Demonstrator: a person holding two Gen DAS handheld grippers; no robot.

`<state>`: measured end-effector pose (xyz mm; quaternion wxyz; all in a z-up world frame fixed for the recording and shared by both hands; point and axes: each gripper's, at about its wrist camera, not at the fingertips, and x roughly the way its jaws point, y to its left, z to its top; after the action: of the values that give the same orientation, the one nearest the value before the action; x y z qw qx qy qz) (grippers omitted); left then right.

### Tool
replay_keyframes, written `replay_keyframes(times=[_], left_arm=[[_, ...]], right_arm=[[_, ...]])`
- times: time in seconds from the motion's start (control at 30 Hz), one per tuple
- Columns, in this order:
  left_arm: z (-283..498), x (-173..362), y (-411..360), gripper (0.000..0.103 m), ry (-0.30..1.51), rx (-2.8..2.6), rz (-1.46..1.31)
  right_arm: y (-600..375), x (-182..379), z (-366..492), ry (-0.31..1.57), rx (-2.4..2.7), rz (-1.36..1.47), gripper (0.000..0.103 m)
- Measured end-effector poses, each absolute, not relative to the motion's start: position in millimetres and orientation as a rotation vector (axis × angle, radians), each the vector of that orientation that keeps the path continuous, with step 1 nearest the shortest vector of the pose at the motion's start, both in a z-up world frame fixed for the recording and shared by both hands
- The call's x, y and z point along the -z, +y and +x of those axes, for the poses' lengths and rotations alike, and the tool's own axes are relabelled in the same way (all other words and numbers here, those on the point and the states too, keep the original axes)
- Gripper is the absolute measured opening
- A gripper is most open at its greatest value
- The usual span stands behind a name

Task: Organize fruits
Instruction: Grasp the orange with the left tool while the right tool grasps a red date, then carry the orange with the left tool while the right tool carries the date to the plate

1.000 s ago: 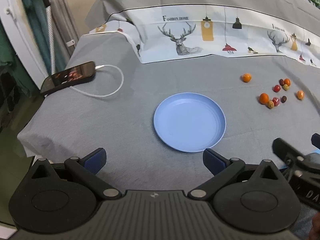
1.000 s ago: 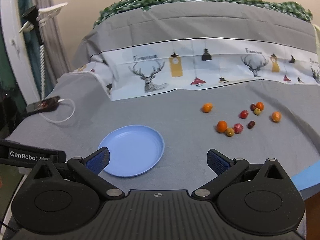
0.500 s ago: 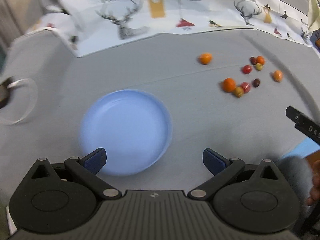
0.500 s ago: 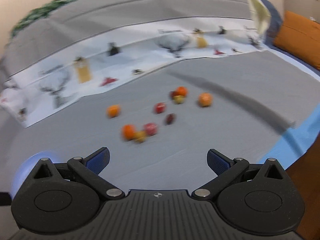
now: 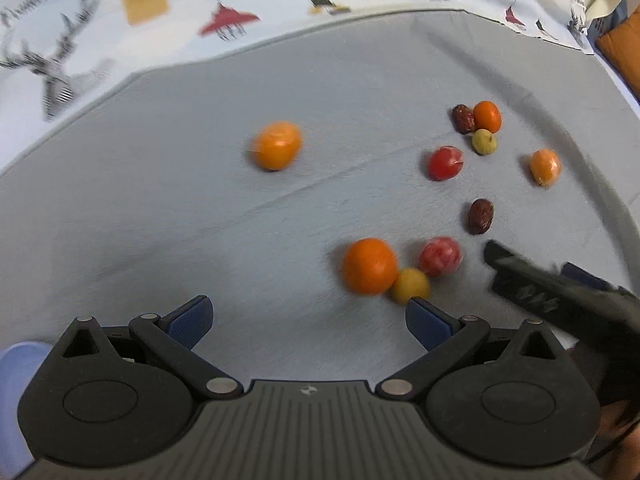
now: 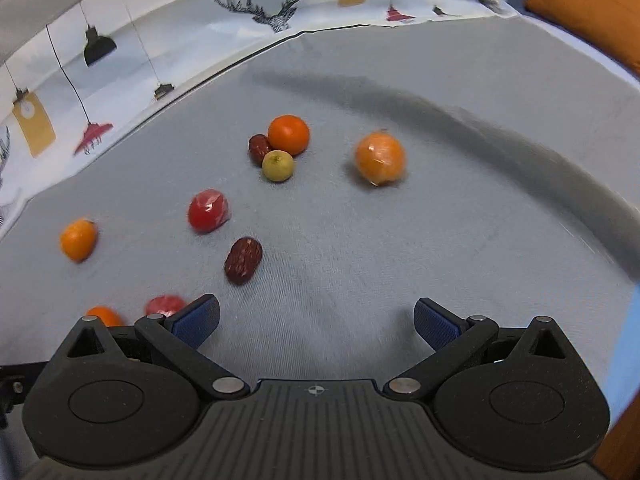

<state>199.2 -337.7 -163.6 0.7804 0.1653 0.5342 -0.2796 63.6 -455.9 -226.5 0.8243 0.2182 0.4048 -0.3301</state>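
Several small fruits lie loose on the grey cloth. In the left wrist view an orange fruit, a yellow one and a red one sit just ahead of my open, empty left gripper. A lone orange fruit lies farther out. In the right wrist view a dark red date and a red fruit lie ahead-left of my open, empty right gripper. An orange fruit lies ahead-right. The blue plate shows only as a sliver at lower left.
A deer-print white cloth borders the far side of the grey cloth. An orange cushion lies at the far right. The right gripper's body reaches into the left wrist view at right. The table edge curves along the right.
Both grippers have swung right and moved in toward the fruits, which now look much closer. The plate has slid almost out of the left wrist view and left the right wrist view.
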Motion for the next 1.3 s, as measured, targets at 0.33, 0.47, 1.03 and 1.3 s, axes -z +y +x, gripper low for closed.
replay_keyframes(times=[0.33, 0.47, 1.03, 1.3], left_arm=[[230.8, 185.1, -353.9, 0.037, 1.251, 0.676, 0.191], [222.5, 180.0, -350.7, 0.036, 1.208, 0.646, 0.234], [107.6, 24.0, -146.6, 0.036, 1.063, 0.588, 0.048], [47.3, -3.8, -61.8, 0.036, 1.020, 0.541, -0.014]], right_arm=[[-437.7, 246.1, 86.0, 0.714, 0.612, 0.220, 0.052], [-429.7, 240.7, 89.6, 0.709, 0.612, 0.150, 0.026], [-284.9, 61.4, -67.9, 0.465, 0.346, 0.144, 0.026], [-203.8, 41.0, -106.9, 0.490, 0.174, 0.124, 0.026]])
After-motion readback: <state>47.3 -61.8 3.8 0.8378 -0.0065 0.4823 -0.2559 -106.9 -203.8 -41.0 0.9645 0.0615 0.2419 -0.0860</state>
